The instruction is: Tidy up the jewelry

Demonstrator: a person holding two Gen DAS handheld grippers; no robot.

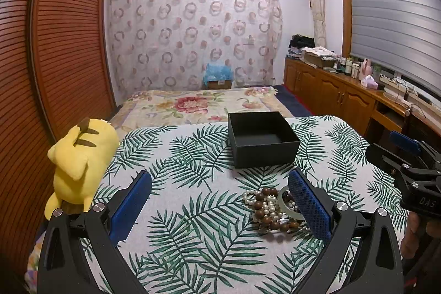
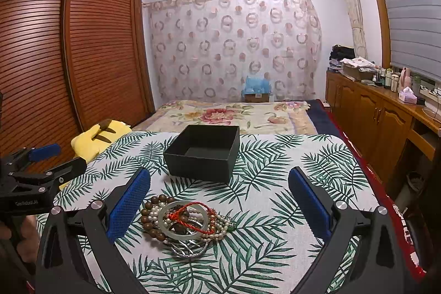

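A: Status? Where's the jewelry?

B: Jewelry pile [image 2: 183,225] is one tangled heap on the leaf-print table [image 2: 275,211], toward the near edge. Black box [image 2: 204,153] sits open-topped just behind it, toward the far edge, apart from the pile. Looks empty, so I'd say nothing sorted yet.

A: Tools?

B: Left tool [image 1: 220,208] spread wide, nothing in it; pile is by its right finger. Right tool [image 2: 220,207] also wide open, empty; pile sits between its fingers, close to the left one.

A: What's in the heap?

B: Brown wooden bead bracelet [image 2: 150,221], pearl strands [image 1: 260,201], pale bangle [image 2: 169,229], red cord [image 2: 193,212], thin silver hoops [image 2: 190,251]. All overlapping.

A: Handling?

B: Judgement only: light, but strands are limp and will drag neighbours along. Bangle is rigid, smooth, probably slippery and chip-prone. I'd pinch the bangle across its rim, or the wooden beads at the outer left arc where they're clear. Risk: lifting the whole knot at once.
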